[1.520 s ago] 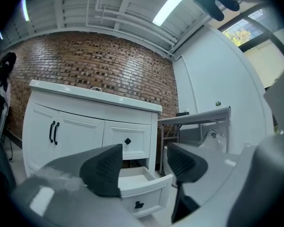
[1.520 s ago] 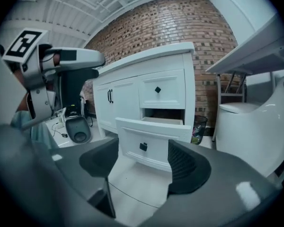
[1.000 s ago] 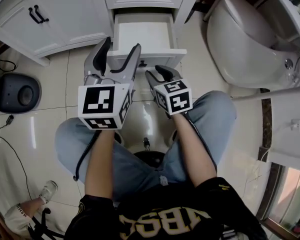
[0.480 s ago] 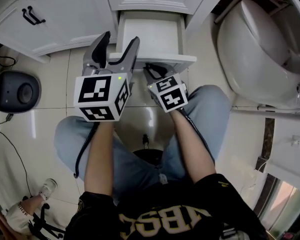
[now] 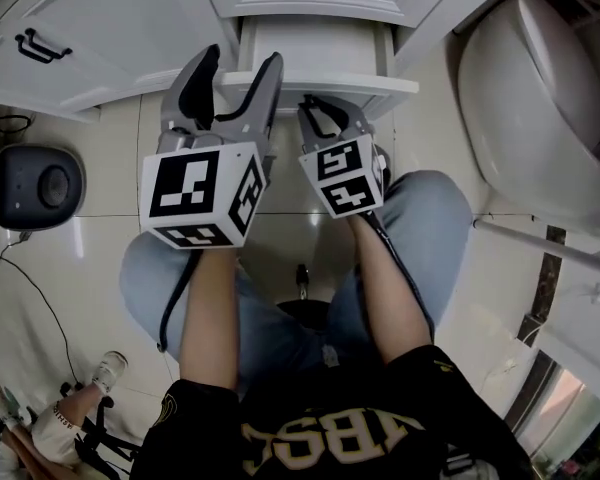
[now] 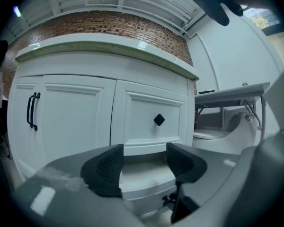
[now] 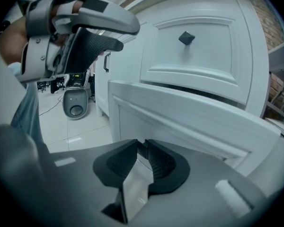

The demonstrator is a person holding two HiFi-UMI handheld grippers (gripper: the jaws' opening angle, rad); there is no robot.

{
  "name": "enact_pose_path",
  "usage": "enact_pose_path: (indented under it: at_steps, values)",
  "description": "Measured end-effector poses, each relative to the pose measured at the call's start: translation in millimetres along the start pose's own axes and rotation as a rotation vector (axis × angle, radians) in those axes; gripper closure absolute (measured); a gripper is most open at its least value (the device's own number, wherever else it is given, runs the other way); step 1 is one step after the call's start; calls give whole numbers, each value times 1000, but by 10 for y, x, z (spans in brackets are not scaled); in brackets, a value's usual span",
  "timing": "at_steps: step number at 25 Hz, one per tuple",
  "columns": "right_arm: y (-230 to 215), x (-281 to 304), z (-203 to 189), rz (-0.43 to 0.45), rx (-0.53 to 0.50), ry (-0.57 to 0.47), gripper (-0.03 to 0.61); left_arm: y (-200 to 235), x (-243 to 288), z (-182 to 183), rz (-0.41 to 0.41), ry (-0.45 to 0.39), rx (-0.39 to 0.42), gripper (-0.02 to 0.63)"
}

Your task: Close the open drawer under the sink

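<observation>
The white drawer [image 5: 320, 80] stands pulled out from the vanity, its inside bare. My left gripper [image 5: 240, 65] is open and hovers over the drawer front's left end. In the left gripper view nothing is gripped by the left gripper [image 6: 144, 162]; the drawer [image 6: 142, 176] shows in the gap beyond its pads. My right gripper [image 5: 316, 106] is shut on nothing, its tips right at the drawer front. In the right gripper view the right gripper [image 7: 143, 150] sits close below the drawer front's [image 7: 189, 112] top edge; I cannot tell whether it touches.
A shut upper drawer with a black knob [image 6: 159, 120] sits above the open one. Cabinet doors with black handles [image 5: 35, 43] are at the left. A toilet [image 5: 540, 98] stands at the right, a dark round appliance [image 5: 35, 183] with cables on the floor at the left.
Both grippers have moved forward to the drawer front. The right jaws, slightly apart a second ago, have closed. The left jaws stay open.
</observation>
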State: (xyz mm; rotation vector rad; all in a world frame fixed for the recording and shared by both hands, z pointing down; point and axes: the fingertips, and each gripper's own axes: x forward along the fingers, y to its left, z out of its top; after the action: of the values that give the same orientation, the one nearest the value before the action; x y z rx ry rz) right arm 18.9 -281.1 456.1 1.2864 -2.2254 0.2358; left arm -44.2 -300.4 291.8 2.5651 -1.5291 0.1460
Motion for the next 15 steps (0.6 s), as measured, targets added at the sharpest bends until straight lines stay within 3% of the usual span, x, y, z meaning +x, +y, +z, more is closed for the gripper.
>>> enact_pose_path:
  at_steps: [15]
  values:
    - [-552, 582, 295, -53, 67, -88, 506, 239, 82, -273, 20, 90, -10, 331]
